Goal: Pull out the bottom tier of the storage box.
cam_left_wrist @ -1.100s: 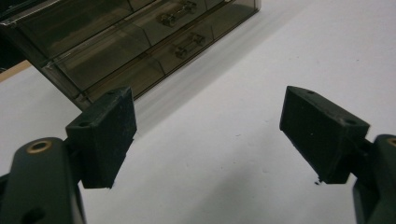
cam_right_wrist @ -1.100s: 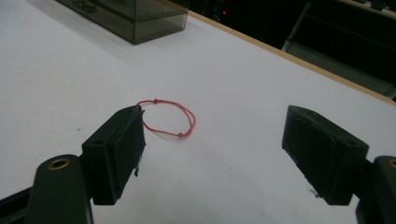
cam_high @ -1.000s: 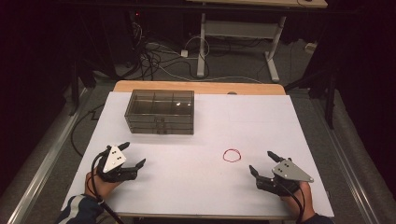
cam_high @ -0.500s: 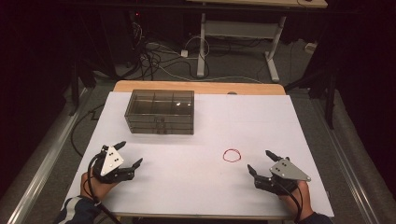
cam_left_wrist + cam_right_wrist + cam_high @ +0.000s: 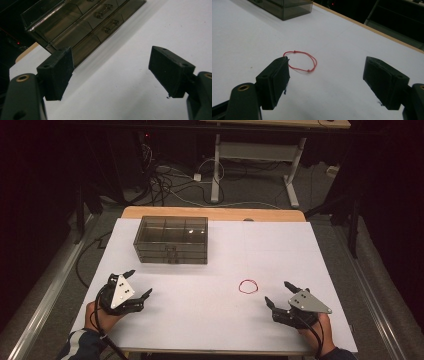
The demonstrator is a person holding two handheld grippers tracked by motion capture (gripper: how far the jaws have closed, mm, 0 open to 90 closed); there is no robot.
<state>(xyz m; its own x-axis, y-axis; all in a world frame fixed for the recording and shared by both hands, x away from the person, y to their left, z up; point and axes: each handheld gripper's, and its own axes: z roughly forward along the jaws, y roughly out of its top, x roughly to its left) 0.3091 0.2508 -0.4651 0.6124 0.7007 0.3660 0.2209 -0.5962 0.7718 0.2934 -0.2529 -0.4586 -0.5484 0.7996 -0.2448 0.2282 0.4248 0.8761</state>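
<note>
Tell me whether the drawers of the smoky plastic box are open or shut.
Shut: in the left gripper view both drawer fronts of the box sit flush with its face, handles not pulled out.

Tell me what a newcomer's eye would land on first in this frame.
Most likely the thin red string loop, lying alone on the white table surface just ahead of the open right gripper. Next comes the smoky transparent plastic drawer box standing toward the far left of the table, with the open left gripper resting in front of it.
</note>
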